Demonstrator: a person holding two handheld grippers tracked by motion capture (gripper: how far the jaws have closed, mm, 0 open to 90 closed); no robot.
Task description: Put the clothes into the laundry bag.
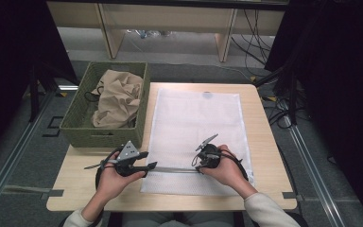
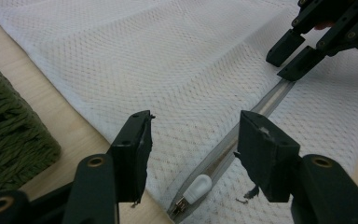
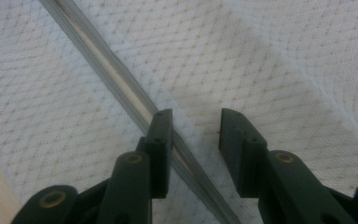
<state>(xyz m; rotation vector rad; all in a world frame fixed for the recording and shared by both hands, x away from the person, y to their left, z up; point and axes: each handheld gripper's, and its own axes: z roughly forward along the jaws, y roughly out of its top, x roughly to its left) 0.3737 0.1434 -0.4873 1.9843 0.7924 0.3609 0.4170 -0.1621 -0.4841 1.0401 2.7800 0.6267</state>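
A white mesh laundry bag (image 1: 196,137) lies flat on the wooden counter (image 1: 264,189), its long axis running from the person's edge toward the far edge. Its grey zipper (image 1: 175,170) runs crosswise along the bag's near end, and the white zipper pull (image 2: 196,188) sits at the left end of that zipper.

The left hand-held gripper (image 1: 152,165) rests at the bag's near left corner, pointing along the zipper toward the right. Its jaws stand apart, released, on either side of the zipper pull without pressing on it. The right hand-held gripper (image 1: 202,163) is over the bag's near right part, at the zipper. Its jaws are spread wide and grasp nothing; one jaw lies over the zipper line, the other over bare mesh.

Just left of the bag, a green woven basket (image 1: 82,135) stands on the counter's far left corner and holds a crumpled beige cloth (image 1: 117,97). Beyond the bag's far end lie a grey floor, light wooden furniture legs and loose dark cables (image 1: 257,40). Dark curtains flank the counter on both sides.
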